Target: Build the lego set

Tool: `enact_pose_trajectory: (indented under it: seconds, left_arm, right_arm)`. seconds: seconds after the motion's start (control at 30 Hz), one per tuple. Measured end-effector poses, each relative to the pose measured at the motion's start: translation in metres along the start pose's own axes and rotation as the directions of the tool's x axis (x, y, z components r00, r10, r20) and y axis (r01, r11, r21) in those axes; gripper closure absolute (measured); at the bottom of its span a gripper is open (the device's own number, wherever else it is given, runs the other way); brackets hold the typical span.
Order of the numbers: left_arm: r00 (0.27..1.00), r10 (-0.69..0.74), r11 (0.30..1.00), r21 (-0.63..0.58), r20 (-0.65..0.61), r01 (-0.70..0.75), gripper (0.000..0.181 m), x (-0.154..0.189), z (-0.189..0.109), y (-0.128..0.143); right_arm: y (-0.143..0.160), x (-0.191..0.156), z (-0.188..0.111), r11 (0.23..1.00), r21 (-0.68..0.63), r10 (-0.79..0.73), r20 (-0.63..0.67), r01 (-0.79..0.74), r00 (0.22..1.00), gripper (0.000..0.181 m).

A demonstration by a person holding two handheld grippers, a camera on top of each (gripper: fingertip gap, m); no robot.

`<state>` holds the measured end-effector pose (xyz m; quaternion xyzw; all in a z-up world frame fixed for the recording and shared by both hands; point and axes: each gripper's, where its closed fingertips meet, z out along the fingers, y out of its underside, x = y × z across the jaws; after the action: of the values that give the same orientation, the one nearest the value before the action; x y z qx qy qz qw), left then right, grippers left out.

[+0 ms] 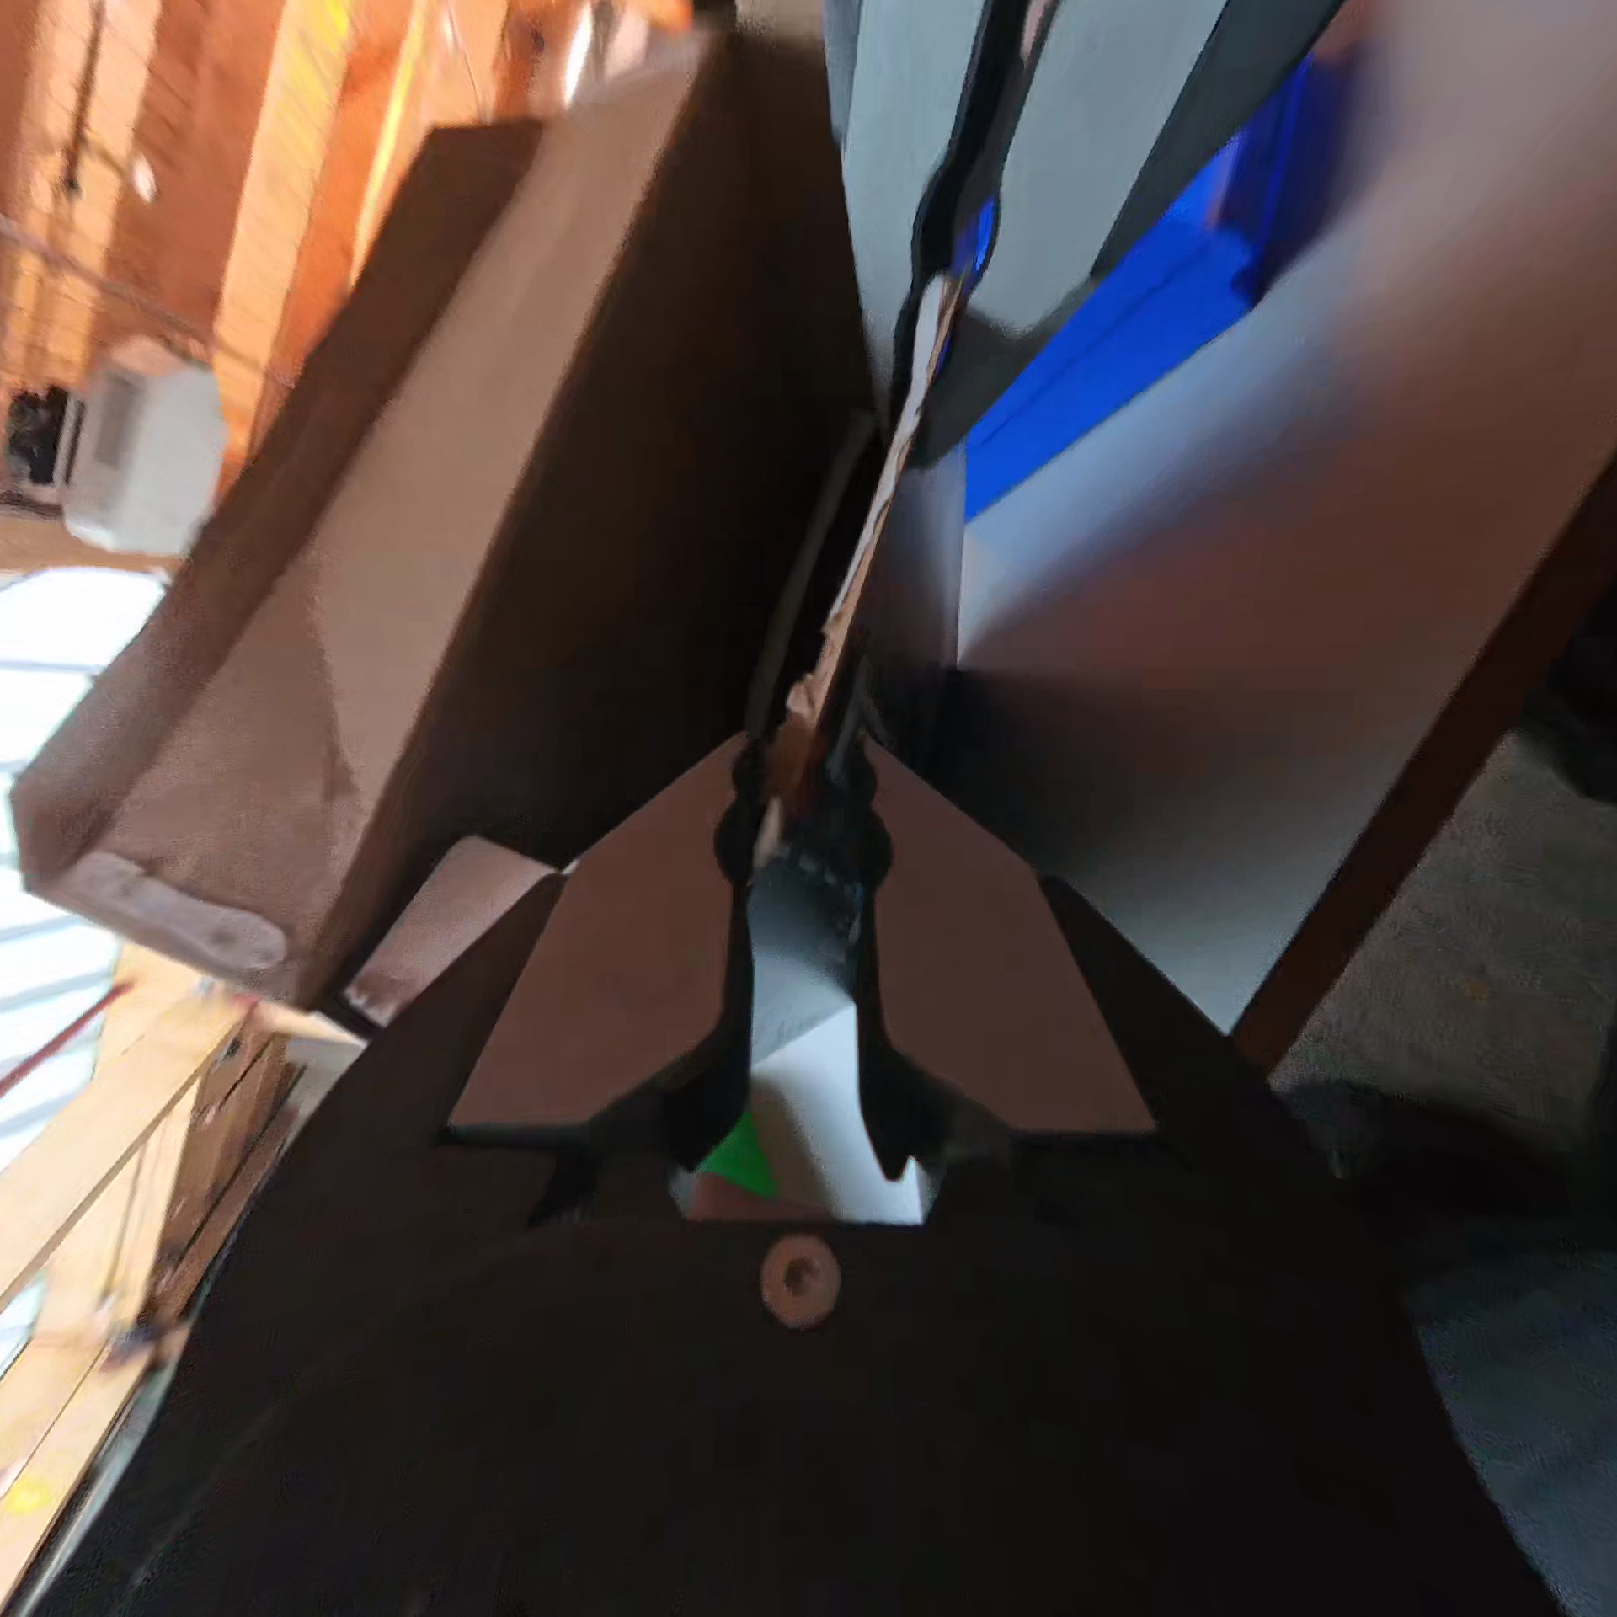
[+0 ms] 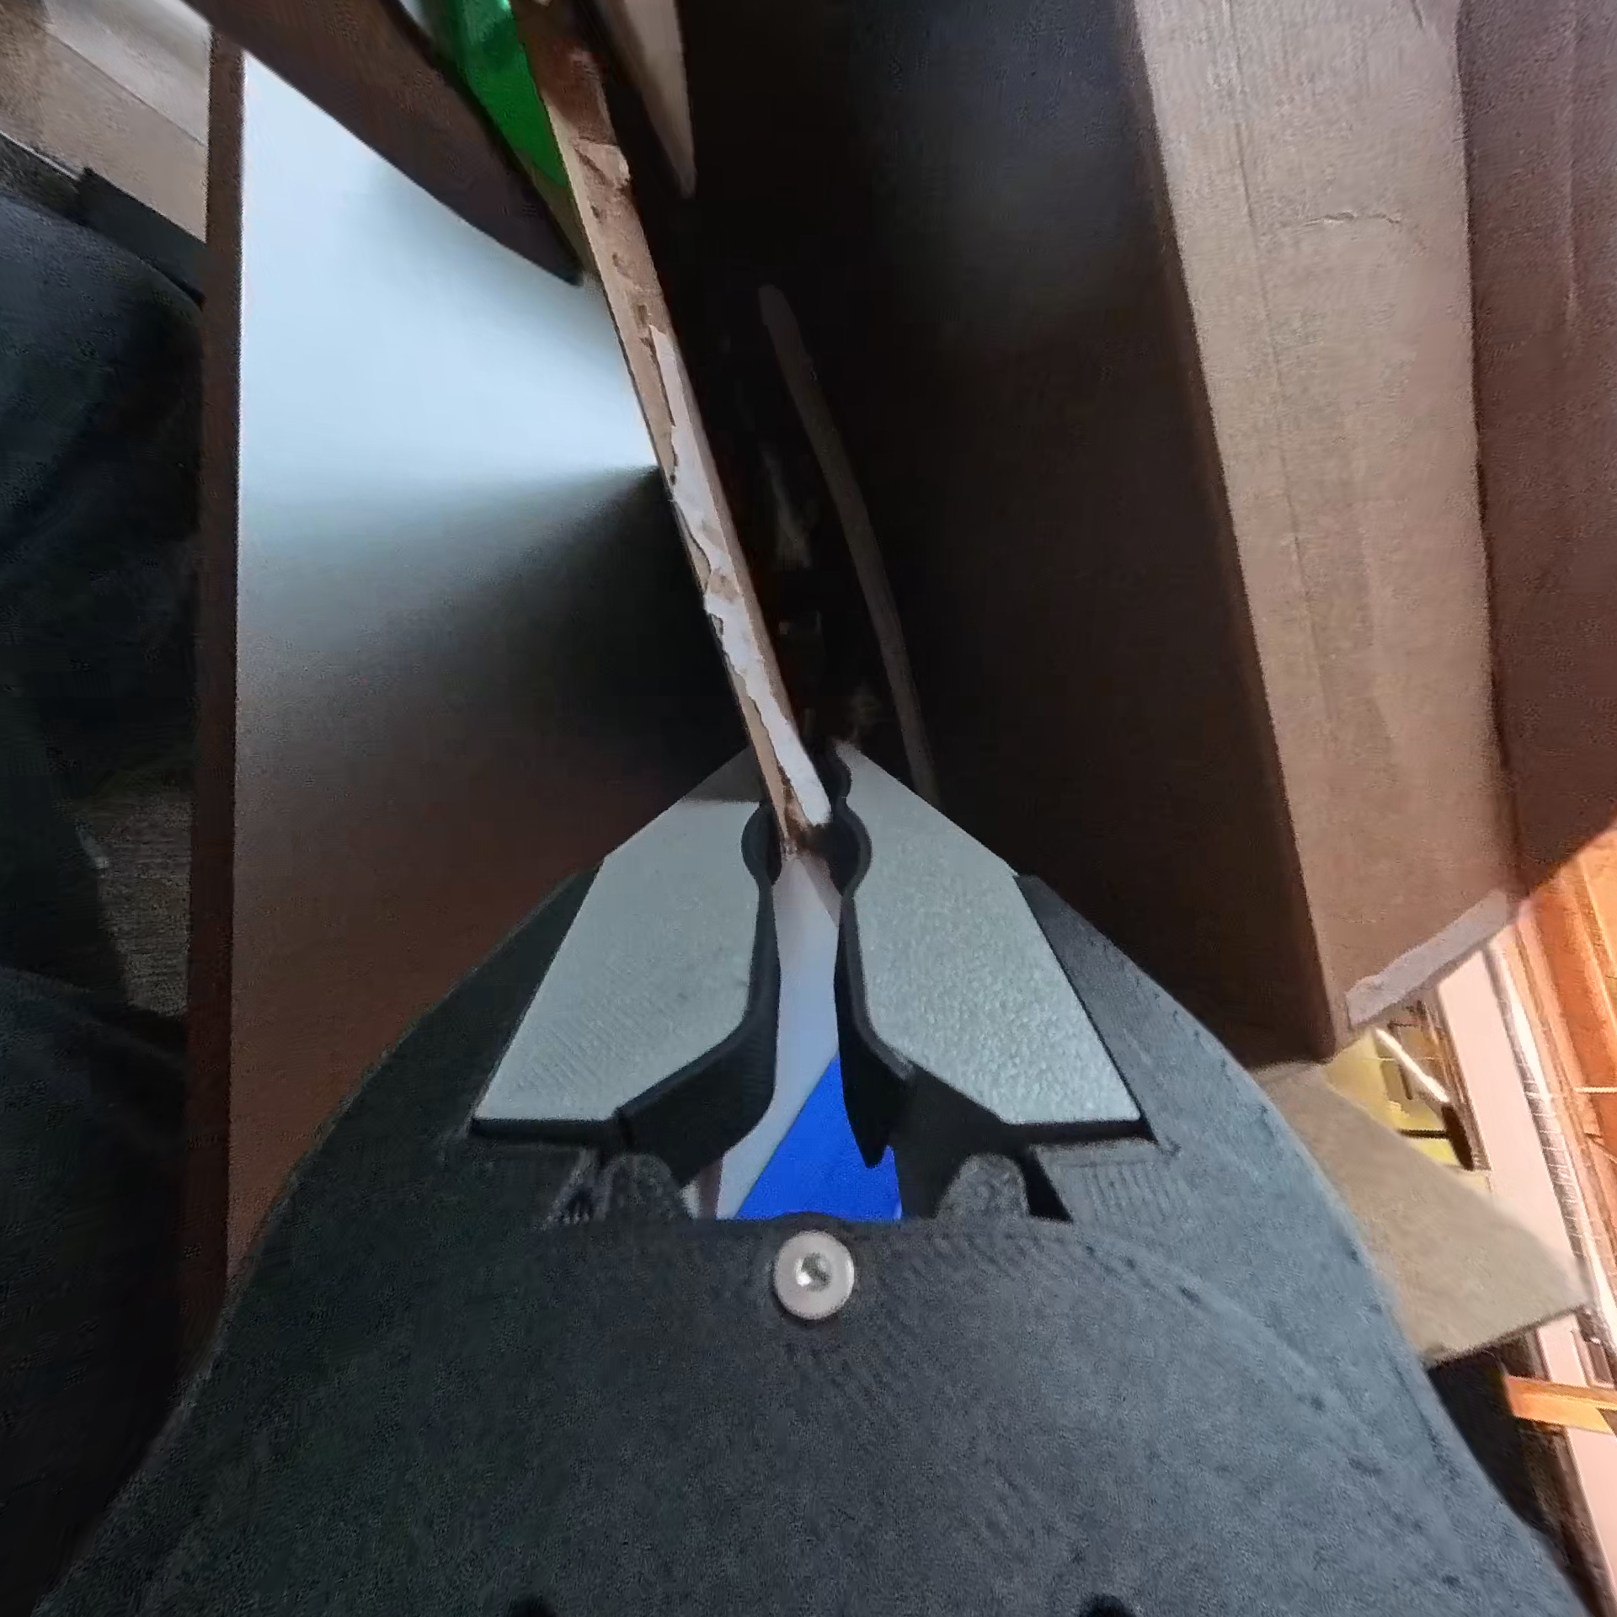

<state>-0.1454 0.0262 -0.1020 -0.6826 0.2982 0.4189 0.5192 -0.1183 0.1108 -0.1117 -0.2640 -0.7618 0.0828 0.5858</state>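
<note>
Both grippers hold the same cardboard box by its torn top edge, and the views are tilted. In the left wrist view, my left gripper (image 1: 809, 787) is shut on the torn edge (image 1: 910, 420); the box's white and blue face (image 1: 1225, 490) lies to the right and a brown cardboard flap (image 1: 455, 525) to the left. The right gripper (image 1: 962, 131) faces it from the top. In the right wrist view, my right gripper (image 2: 827, 787) is shut on the same torn edge (image 2: 700, 499), between the white face (image 2: 420, 437) and the brown flap (image 2: 1137, 525). The box's contents are hidden.
Grey carpet (image 1: 1470, 962) and a dark wooden edge (image 1: 1435, 752) lie at the right of the left wrist view. A white appliance (image 1: 140, 437), wood-panelled wall and bright window sit at the left. The left gripper with a green patch (image 2: 499, 96) shows at the top of the right wrist view.
</note>
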Motion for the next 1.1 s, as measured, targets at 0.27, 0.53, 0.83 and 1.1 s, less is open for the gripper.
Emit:
enact_pose_trajectory:
  seconds: [0.27, 0.53, 0.83, 1.1]
  left_arm:
    - [0.999, -0.047, 0.995, -0.092, -0.025, 0.045, 0.178, 0.012, 0.036, 0.006]
    - [1.0, -0.012, 0.998, -0.069, -0.026, 0.01, 0.178, 0.027, 0.04, 0.003]
    - [0.998, 0.061, 0.996, -0.071, -0.004, -0.061, 0.179, 0.034, 0.043, -0.003]
    - [0.998, 0.07, 0.996, -0.056, -0.008, -0.07, 0.179, 0.032, 0.043, -0.001]
  right_arm:
    - [0.015, -0.012, -0.002, 0.945, 0.019, 0.313, 0.25, -0.328, 0.916, 0.163]
    - [-0.024, 0.017, -0.026, 0.946, 0.097, 0.288, 0.194, -0.31, 0.938, 0.172]
    - [-0.018, 0.01, 0.069, 0.969, -0.082, -0.237, -0.035, 0.233, 0.971, 0.178]
    - [-0.03, 0.016, 0.083, 0.917, -0.121, -0.39, -0.069, 0.38, 0.918, 0.181]
